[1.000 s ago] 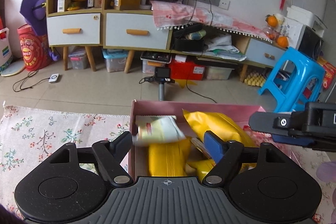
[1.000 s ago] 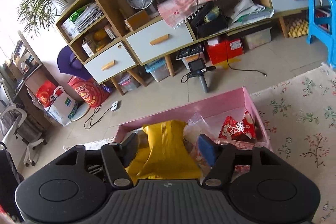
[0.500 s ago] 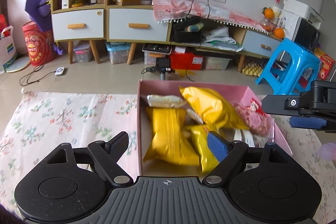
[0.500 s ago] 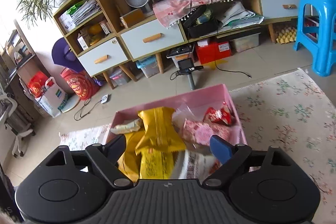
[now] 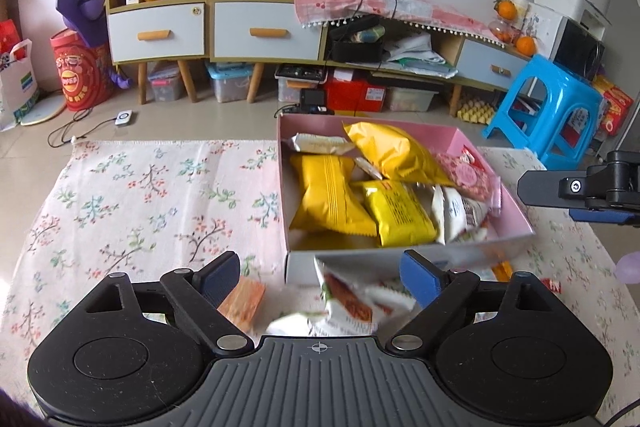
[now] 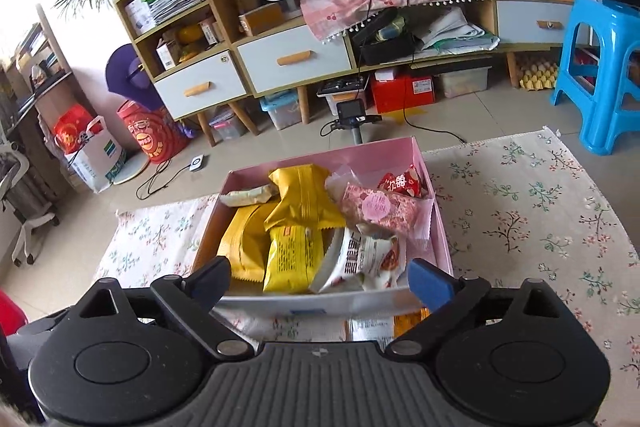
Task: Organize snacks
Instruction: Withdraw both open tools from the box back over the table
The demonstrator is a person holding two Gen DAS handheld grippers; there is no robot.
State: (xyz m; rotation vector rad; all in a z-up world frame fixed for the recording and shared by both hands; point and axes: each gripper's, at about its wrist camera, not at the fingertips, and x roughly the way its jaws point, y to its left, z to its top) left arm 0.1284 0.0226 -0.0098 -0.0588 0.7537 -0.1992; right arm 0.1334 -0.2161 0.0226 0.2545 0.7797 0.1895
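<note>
A pink box (image 5: 516,205) on a floral mat holds several snack packets: yellow bags (image 5: 328,199), a pink packet (image 5: 466,175) and a white one (image 5: 460,213). It also shows in the right wrist view (image 6: 438,219). My left gripper (image 5: 320,275) is open and empty, hovering above loose white packets (image 5: 348,301) and an orange packet (image 5: 242,303) lying in front of the box. My right gripper (image 6: 320,277) is open and empty just before the box's near wall; it also shows at the right edge of the left wrist view (image 5: 588,201).
The floral mat (image 5: 132,203) covers the floor. A blue plastic stool (image 5: 552,107) stands to the right. Cabinets with drawers (image 5: 264,31) line the back wall. A small camera on a stand (image 6: 352,117) sits behind the box.
Both grippers have pulled back and up from inside the box. The left gripper let go of a pale packet, which now lies in the box. The right gripper opened wider, leaving the yellow bag.
</note>
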